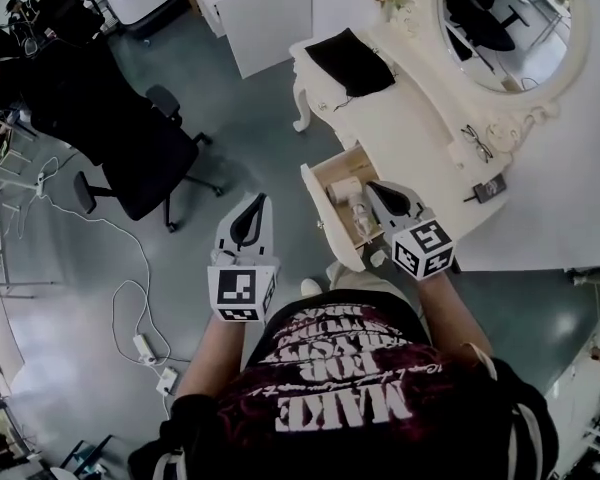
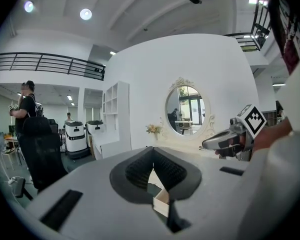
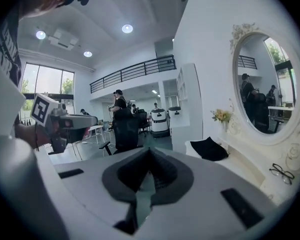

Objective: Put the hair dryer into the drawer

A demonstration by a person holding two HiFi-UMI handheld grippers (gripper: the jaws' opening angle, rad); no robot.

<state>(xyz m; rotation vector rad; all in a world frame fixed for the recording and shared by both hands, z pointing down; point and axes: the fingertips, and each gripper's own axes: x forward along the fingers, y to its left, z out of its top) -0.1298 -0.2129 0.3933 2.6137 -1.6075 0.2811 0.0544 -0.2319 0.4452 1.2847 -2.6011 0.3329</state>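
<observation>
The white vanity table (image 1: pixel 405 118) has its drawer (image 1: pixel 320 190) pulled open towards me. Inside it lie pale things, a beige one (image 1: pixel 345 190) and a whitish one (image 1: pixel 361 220); I cannot tell which is the hair dryer. My right gripper (image 1: pixel 378 189) hovers over the drawer's right side, shut and empty (image 3: pixel 150 154). To the left of the drawer, over the floor, my left gripper (image 1: pixel 252 206) is also shut with nothing in it (image 2: pixel 153 154). Each gripper view shows the other gripper held out in the air, apart from the table.
A black office chair (image 1: pixel 145 158) stands on the floor to the left. On the table top lie a black cloth (image 1: pixel 352 61), glasses (image 1: pixel 477 140) and a small dark device (image 1: pixel 490 186), below an oval mirror (image 1: pixel 510 18). Cables and a power strip (image 1: pixel 145 348) lie on the floor.
</observation>
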